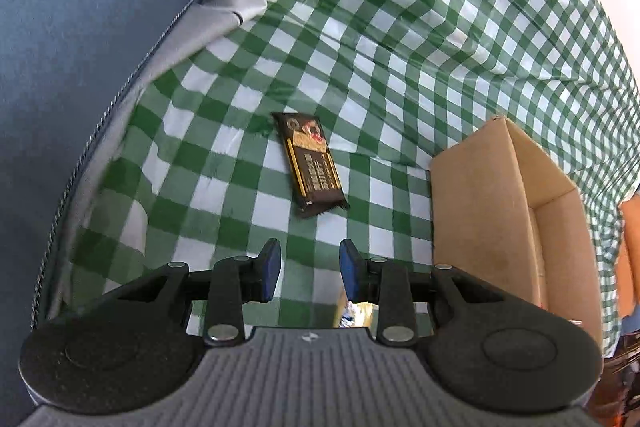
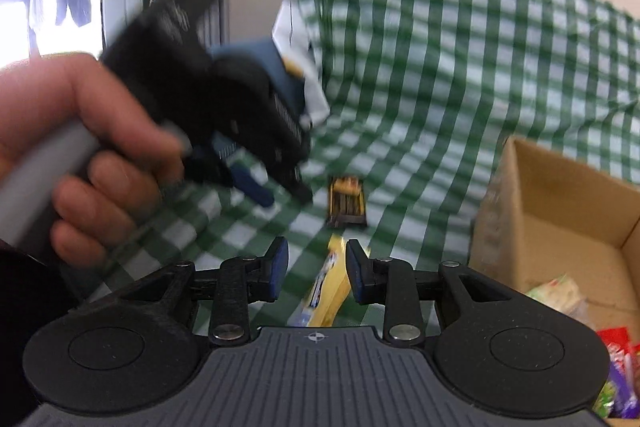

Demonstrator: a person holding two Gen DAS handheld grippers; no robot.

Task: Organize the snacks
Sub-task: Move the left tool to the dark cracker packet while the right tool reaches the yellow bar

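**Dark bar lies just ahead of my left tongs**

Nearest in the left wrist view, my left tongs (image 1: 310, 269) stand partly open with nothing between the pads, only checked cloth (image 1: 400, 27) below. Just beyond them, at centre frame, lies the dark bar (image 1: 310, 165), flat on the cloth. Its long axis runs from upper left to lower right, its near end a little right of my gap. The box (image 1: 480, 211) stands to the right of it, apart from the bar.

In the right wrist view, my right tongs (image 2: 317, 269) are also partly open. A yellow packet (image 2: 328, 287) shows in the gap, close to the right pad; I cannot tell whether it is gripped. Further off, the bar sits mid-frame, beyond the packet. My left hand (image 2: 80, 147) fills the left of that frame.

I judge the left tongs nearer the bar, and the tongs would need a slight roll to cross its narrow width.
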